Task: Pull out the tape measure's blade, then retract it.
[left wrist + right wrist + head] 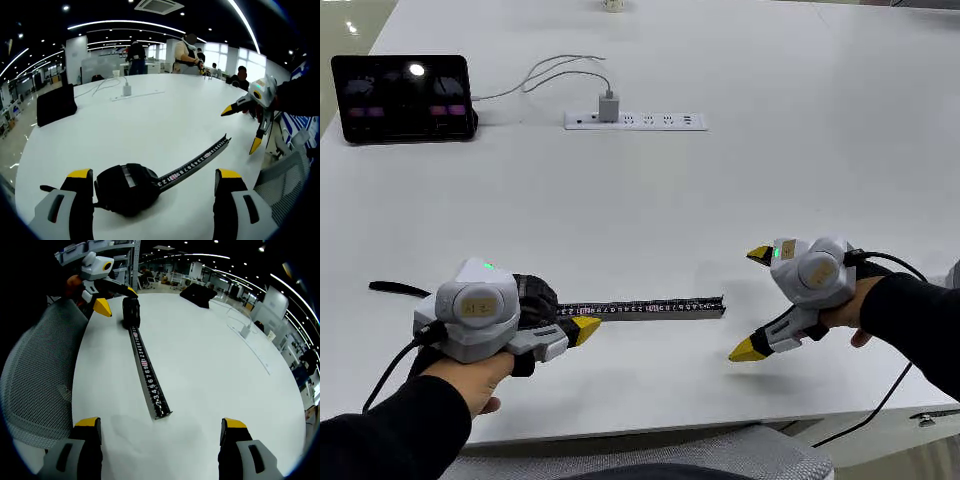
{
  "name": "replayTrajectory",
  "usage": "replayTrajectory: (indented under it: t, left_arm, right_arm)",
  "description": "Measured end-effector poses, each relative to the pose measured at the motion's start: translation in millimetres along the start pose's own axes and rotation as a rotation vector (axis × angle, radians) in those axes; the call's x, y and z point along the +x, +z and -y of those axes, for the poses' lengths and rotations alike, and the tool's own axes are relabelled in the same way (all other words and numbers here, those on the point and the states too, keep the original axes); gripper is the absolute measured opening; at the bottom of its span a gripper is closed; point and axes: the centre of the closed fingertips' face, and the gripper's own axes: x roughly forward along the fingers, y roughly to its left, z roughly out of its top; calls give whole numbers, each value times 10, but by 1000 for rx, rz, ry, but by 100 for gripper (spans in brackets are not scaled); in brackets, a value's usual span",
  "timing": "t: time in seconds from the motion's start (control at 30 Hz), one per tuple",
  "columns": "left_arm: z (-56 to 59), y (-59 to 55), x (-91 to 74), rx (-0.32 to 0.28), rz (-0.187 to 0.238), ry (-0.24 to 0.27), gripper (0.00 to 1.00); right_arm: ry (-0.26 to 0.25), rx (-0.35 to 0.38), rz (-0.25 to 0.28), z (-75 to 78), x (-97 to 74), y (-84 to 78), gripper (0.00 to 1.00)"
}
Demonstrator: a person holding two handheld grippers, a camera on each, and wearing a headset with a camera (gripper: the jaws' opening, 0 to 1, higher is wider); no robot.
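White tabletop [740, 190] runs wide and bare ahead of both hands, and its near edge lies close beneath them. The left hand-held gripper [575, 328] rests low on it with its yellow-tipped jaws spread wide. They straddle the black, rounded tape measure case [127, 187] without clamping it; the case lies close against one jaw and apart from the other.

The black blade with white numerals [650, 308] lies flat, drawn out of the case. Its long axis runs roughly along the near edge, with the hooked end pointing at the right hand-held gripper [751, 302]. That gripper hovers just past the blade's tip with its jaws fully apart, holding nothing.

A thin black strap [395, 289] trails from the case on the other side. Well beyond, a dark tablet [400, 97] and a white power strip [635, 121] with a plugged-in charger [608, 106] sit clear of the blade's line.
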Motion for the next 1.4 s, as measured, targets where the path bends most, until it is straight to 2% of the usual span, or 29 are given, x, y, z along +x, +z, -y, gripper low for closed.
replayTrajectory:
  t: [0.23,0.4,0.5,0.6,0.67,0.73,0.77,0.9,1.13,1.27,1.4]
  left_arm:
    - [-25,-51,90,-39,-1,27,99]
    - [-152,-4,90,-60,29,101,99]
    - [-200,-1,105,-86,38,119,99]
    - [-263,-33,130,-100,35,148,99]
    - [-283,-46,141,-106,34,159,99]
    - [-283,-84,160,-148,26,156,99]
    - [-271,-106,168,-187,23,149,99]
    - [-290,-114,145,-157,27,163,99]
    - [-290,-108,152,-151,43,158,99]
    - [-303,-112,167,-149,48,157,99]
    - [-301,-119,174,-152,46,157,99]
  right_arm:
    - [21,-9,-12,30,66,9,99]
    - [37,-14,-26,63,88,-14,99]
    - [47,-12,-36,84,106,-26,99]
    - [61,-2,-43,101,124,-33,91]
    - [65,2,-48,124,148,-55,91]
    - [73,1,-54,118,156,-54,89]
    - [82,3,-55,105,152,-43,87]
    - [109,10,-57,53,146,1,77]
    - [138,-8,-62,33,176,33,62]
    - [155,-66,-75,-4,181,40,52]
    - [154,-110,-106,26,196,11,42]
